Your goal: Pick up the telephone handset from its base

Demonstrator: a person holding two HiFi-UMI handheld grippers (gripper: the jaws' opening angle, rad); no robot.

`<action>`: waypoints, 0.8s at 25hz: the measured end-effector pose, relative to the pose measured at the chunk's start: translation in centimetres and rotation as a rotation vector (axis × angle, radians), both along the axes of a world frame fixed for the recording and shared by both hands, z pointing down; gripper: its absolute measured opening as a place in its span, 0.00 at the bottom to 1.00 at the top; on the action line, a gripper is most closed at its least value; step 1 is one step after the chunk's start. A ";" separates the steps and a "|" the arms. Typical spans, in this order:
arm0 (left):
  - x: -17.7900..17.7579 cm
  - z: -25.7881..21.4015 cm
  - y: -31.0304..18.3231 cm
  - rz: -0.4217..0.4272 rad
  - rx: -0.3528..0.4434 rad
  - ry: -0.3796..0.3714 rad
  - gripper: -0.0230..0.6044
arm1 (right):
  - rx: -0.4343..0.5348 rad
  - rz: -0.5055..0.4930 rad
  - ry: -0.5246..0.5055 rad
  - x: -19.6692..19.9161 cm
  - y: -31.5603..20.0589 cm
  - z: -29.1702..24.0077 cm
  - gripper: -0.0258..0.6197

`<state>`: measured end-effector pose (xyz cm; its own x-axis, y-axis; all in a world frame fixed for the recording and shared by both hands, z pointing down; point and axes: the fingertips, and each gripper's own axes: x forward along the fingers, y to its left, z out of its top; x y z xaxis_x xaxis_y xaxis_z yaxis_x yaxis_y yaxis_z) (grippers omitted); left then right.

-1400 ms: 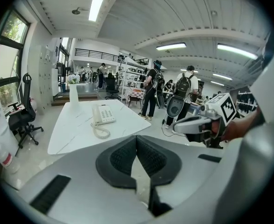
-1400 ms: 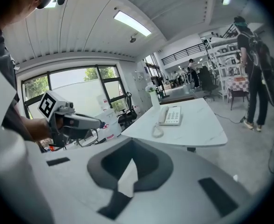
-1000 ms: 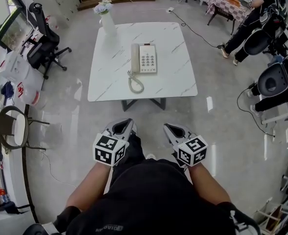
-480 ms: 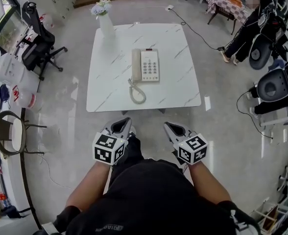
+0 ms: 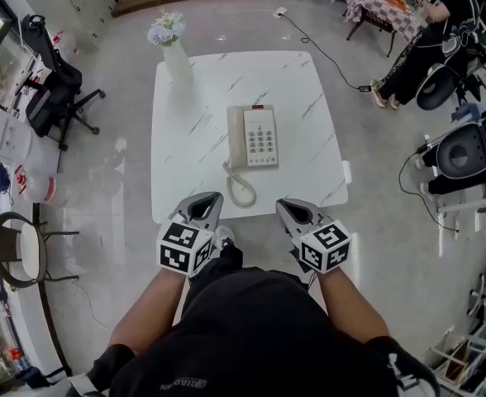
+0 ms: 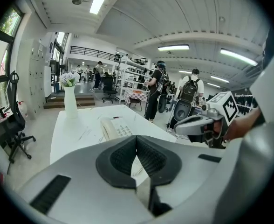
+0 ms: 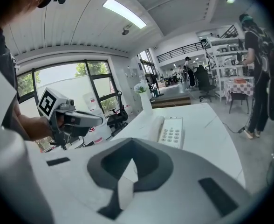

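A beige telephone (image 5: 254,136) lies on the white marble table (image 5: 202,106), its handset (image 5: 235,137) resting along the base's left side. The coiled cord (image 5: 241,190) trails toward the near table edge. My left gripper (image 5: 205,200) and right gripper (image 5: 287,206) hover side by side over that near edge, both shut and empty, short of the phone. The left gripper view shows the phone (image 6: 116,127) beyond its closed jaws (image 6: 137,137). In the right gripper view the keypad (image 7: 171,133) and handset (image 7: 156,127) lie ahead of the gripper (image 7: 129,142).
A white vase with flowers (image 5: 173,52) stands at the table's far left corner. Office chairs (image 5: 49,89) and a round chair (image 5: 18,242) are on the left. A person (image 5: 429,31), black equipment (image 5: 462,143) and a floor cable (image 5: 317,44) are on the right.
The table and telephone have come closer in the head view. Both grippers, carried forward side by side and still shut, now reach the near table edge.
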<state>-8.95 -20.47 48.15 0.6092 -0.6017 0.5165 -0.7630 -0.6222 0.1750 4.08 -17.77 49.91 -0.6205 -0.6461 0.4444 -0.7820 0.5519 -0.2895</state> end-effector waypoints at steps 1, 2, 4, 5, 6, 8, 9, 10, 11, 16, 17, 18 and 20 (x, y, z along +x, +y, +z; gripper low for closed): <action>-0.4 0.0 -1.1 0.007 0.000 -0.001 0.04 | -0.001 0.009 0.001 -0.3 -1.0 0.0 0.04; -0.7 0.1 -2.2 0.013 -0.001 -0.001 0.04 | -0.001 0.018 0.003 -0.6 -2.0 0.1 0.04; -1.3 0.1 -4.3 0.027 -0.001 -0.001 0.04 | 0.001 0.036 0.007 -1.1 -3.9 0.1 0.04; -1.5 0.1 -5.2 0.036 -0.001 -0.001 0.04 | 0.002 0.045 0.009 -1.3 -4.7 0.1 0.04; -1.7 0.0 -6.0 0.048 0.000 0.000 0.04 | 0.003 0.055 0.012 -1.5 -5.5 0.1 0.04; -1.9 0.0 -7.5 0.073 0.004 0.004 0.04 | 0.005 0.078 0.018 -1.8 -6.9 0.0 0.04; -2.0 0.0 -8.3 0.086 0.006 0.005 0.04 | 0.007 0.091 0.021 -1.9 -7.6 -0.1 0.04; -2.1 0.0 -9.0 0.098 0.007 0.005 0.04 | 0.009 0.103 0.024 -2.0 -8.1 -0.1 0.04; -2.2 0.2 -9.7 0.108 0.007 0.006 0.04 | 0.009 0.113 0.027 -2.2 -8.6 -0.1 0.04; -2.3 0.7 -12.3 0.139 -0.001 0.017 0.04 | 0.001 0.134 0.049 -2.7 -9.9 0.2 0.04; -2.3 0.7 -12.5 0.144 -0.004 0.022 0.04 | -0.004 0.139 0.053 -2.7 -10.0 0.3 0.04; -2.1 0.7 -12.7 0.150 -0.006 0.027 0.04 | -0.008 0.145 0.057 -2.5 -10.2 0.3 0.04; -1.8 1.0 -12.9 0.160 -0.011 0.031 0.04 | -0.014 0.156 0.063 -2.1 -10.5 0.4 0.04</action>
